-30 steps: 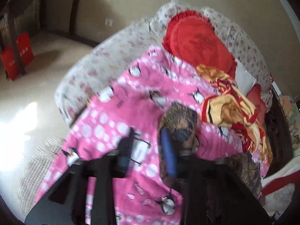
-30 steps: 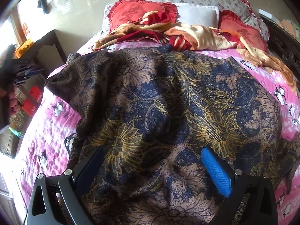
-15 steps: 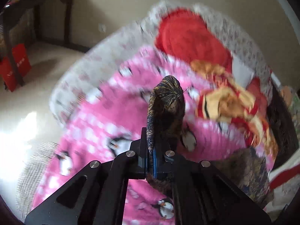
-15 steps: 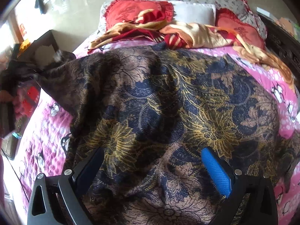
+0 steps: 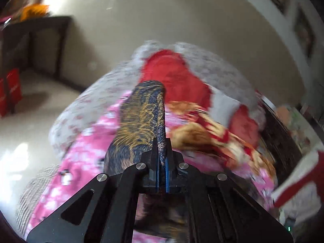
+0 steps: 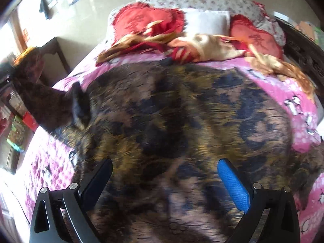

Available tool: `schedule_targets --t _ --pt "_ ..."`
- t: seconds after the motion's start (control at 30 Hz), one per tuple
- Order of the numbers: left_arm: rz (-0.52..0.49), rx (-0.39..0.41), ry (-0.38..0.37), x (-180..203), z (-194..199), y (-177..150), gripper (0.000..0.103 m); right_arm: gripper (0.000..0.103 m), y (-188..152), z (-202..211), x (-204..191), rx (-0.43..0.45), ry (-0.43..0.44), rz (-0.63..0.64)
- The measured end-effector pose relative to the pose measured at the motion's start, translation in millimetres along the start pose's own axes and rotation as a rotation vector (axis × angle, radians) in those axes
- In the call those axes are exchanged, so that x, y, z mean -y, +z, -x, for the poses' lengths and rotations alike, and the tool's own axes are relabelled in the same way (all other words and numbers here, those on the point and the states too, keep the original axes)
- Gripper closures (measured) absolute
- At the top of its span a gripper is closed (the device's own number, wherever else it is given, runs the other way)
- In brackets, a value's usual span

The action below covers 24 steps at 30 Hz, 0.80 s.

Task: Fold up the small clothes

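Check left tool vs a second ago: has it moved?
Yes. The left tool, shut on the patterned garment, has risen: its tip, earlier over the pink bedspread, now sits near the red cushion, with more wall showing.

Count: 2 claws (image 5: pixel 161 160) (image 6: pixel 165 174); 1 dark patterned cloth (image 6: pixel 182 121); 2 red cushions (image 6: pixel 145 20) (image 6: pixel 257 34); 1 white pillow (image 6: pixel 206 22); 1 bed (image 6: pixel 299 105).

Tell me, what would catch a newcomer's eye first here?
A big dark garment with gold floral print covers the pink penguin bedspread. The left gripper pinches one corner of it, lifted; the right gripper hangs open above it. Red cushions sit at the bed's head.
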<state>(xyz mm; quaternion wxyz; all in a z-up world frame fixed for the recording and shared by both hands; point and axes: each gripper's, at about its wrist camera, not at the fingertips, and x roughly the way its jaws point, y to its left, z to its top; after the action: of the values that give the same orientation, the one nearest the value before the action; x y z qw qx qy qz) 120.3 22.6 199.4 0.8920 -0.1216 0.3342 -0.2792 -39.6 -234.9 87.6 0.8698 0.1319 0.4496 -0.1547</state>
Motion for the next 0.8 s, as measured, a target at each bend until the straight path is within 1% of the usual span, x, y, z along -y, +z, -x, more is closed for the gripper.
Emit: schedule_targets --t 0.07,0.17,0.23,0.3,0.33,0.37,0.43,0.5,0.53,0.57,0.6,0.63,0.67,0.7,0.73,0.77,0.8 --pt "-0.075 -0.026 -0.078 49.5 -4.6 -13.9 0.101 0.000 2.8 5.5 21.4 0.015 -0.029 -0.040" --pt "-0.139 -0.121 -0.179 110.5 -27.9 -45.7 0.101 0.000 4.0 12.0 56.0 0.023 -0.065 -0.109" --pt "-0.199 -0.192 -0.204 151.0 -51.7 -81.2 0.101 0.000 2.1 16.6 76.9 0.029 -0.091 -0.147" --pt "-0.246 -0.258 -0.215 181.2 -74.3 -114.3 0.101 0.000 -2.3 22.1 101.2 0.034 -0.124 -0.186" --pt "-0.275 -0.306 -0.224 197.5 -87.4 -135.5 0.101 0.000 -5.1 24.7 114.6 0.034 -0.147 -0.209" --pt "-0.298 -0.333 -0.229 210.8 -99.1 -151.8 0.101 0.000 -7.6 26.7 124.7 0.033 -0.159 -0.225" --pt "-0.331 -0.376 -0.251 227.5 -114.0 -180.2 0.100 0.000 -11.0 28.9 141.4 0.029 -0.178 -0.255" --pt "-0.350 -0.453 -0.290 238.4 -127.0 -197.5 0.100 0.000 -14.0 31.2 155.0 0.028 -0.192 -0.282" --pt "-0.358 -0.505 -0.305 241.6 -132.6 -203.8 0.093 0.000 -14.6 31.9 159.2 0.027 -0.191 -0.288" --pt "-0.350 -0.543 -0.325 240.5 -133.9 -205.5 0.085 0.000 -14.7 32.0 160.8 0.029 -0.186 -0.289" --pt "-0.333 -0.551 -0.350 235.5 -130.3 -202.8 0.081 0.000 -14.2 32.4 161.3 0.033 -0.175 -0.286" --pt "-0.330 -0.536 -0.360 232.0 -122.4 -197.8 0.073 0.000 -12.3 32.8 160.5 0.042 -0.161 -0.276" --pt "-0.344 -0.510 -0.355 225.4 -110.8 -190.6 0.060 0.000 -11.7 32.8 158.6 0.048 -0.154 -0.269" --pt "-0.360 -0.484 -0.352 218.0 -99.4 -186.3 0.052 0.000 -10.1 32.5 156.1 0.056 -0.145 -0.259" --pt "-0.379 -0.442 -0.345 207.1 -84.4 -178.5 0.037 0.000 -6.9 31.8 151.8 0.067 -0.128 -0.245" --pt "-0.394 -0.397 -0.317 193.9 -70.0 -171.6 0.026 0.000 -5.6 30.7 147.4 0.077 -0.111 -0.230" --pt "-0.408 -0.365 -0.276 181.8 -59.7 -170.0 0.025 0.000 -4.0 29.5 143.1 0.086 -0.095 -0.215"
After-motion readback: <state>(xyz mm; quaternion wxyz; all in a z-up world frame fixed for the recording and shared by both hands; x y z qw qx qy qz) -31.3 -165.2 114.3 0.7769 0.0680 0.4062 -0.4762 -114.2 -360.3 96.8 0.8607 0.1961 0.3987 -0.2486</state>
